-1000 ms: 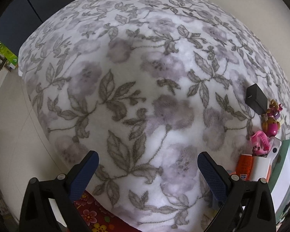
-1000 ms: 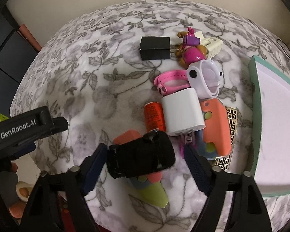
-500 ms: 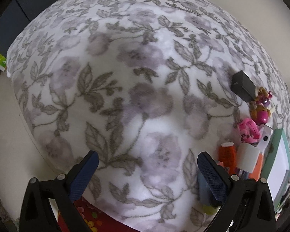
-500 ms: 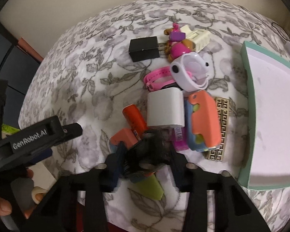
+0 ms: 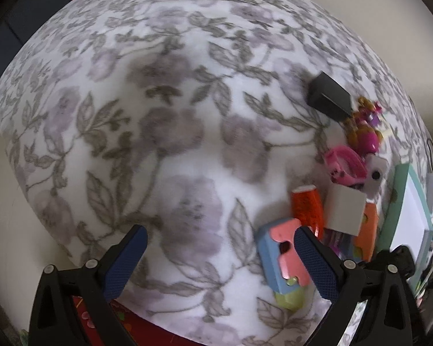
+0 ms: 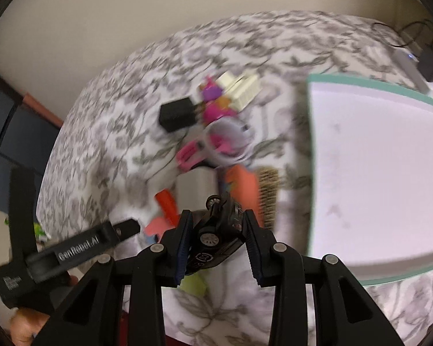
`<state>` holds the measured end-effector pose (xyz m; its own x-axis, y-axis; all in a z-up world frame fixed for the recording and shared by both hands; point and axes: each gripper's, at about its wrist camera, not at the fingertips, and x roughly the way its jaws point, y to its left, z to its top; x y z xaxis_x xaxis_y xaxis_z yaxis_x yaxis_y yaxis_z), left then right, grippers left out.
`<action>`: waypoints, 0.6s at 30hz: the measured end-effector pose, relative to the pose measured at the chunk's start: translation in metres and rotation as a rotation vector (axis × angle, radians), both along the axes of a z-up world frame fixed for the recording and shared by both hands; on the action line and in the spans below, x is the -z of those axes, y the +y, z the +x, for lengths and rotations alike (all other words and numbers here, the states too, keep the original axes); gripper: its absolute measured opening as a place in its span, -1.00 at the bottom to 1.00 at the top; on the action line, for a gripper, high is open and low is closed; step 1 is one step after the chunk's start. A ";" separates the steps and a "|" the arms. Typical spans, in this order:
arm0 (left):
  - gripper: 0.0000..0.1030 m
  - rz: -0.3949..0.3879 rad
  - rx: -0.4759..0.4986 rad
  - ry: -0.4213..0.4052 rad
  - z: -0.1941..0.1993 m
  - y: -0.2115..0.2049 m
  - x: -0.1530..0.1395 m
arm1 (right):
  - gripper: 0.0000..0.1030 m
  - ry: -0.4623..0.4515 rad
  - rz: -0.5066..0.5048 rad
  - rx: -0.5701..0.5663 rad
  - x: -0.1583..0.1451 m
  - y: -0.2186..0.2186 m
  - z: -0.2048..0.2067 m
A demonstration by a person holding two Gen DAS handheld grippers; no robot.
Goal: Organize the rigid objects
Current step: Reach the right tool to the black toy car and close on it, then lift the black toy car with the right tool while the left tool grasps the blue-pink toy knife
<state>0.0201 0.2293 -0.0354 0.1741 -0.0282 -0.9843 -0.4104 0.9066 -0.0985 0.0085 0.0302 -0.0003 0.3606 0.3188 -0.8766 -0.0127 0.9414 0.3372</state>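
the black toy car [image 6: 219, 233] sits clamped between the right gripper [image 6: 218, 240] fingers, tilted with its wheels showing, lifted above the floral cloth [image 6: 124, 132] near the teal-rimmed tray [image 6: 310, 155]. behind it the pile is motion-blurred — a black cube [image 6: 177, 114], a pink band [image 6: 189, 154], a white block [image 6: 197, 186]. the left gripper [image 5: 219, 262] hangs spread wide and empty; its right finger covers part of a blue-and-coral toy [image 5: 280, 259].

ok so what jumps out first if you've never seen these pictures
The right gripper is shut on a small black toy car, lifted above a jumble of bright plastic toys on the grey floral blanket. To their right sits a shallow teal-rimmed white tray; the left gripper hangs open.
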 end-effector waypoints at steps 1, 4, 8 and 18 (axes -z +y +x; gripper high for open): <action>0.97 0.000 0.012 0.000 0.002 -0.004 0.001 | -0.29 -0.008 -0.006 0.015 -0.003 -0.006 0.000; 0.84 -0.003 0.073 0.002 0.007 -0.022 0.005 | -0.29 -0.020 -0.004 0.058 -0.007 -0.023 0.001; 0.77 0.004 0.148 0.028 0.017 -0.046 0.014 | -0.29 -0.022 0.004 0.106 -0.010 -0.044 0.000; 0.29 0.016 0.266 0.011 0.026 -0.075 0.017 | -0.28 -0.015 0.002 0.133 -0.010 -0.058 -0.002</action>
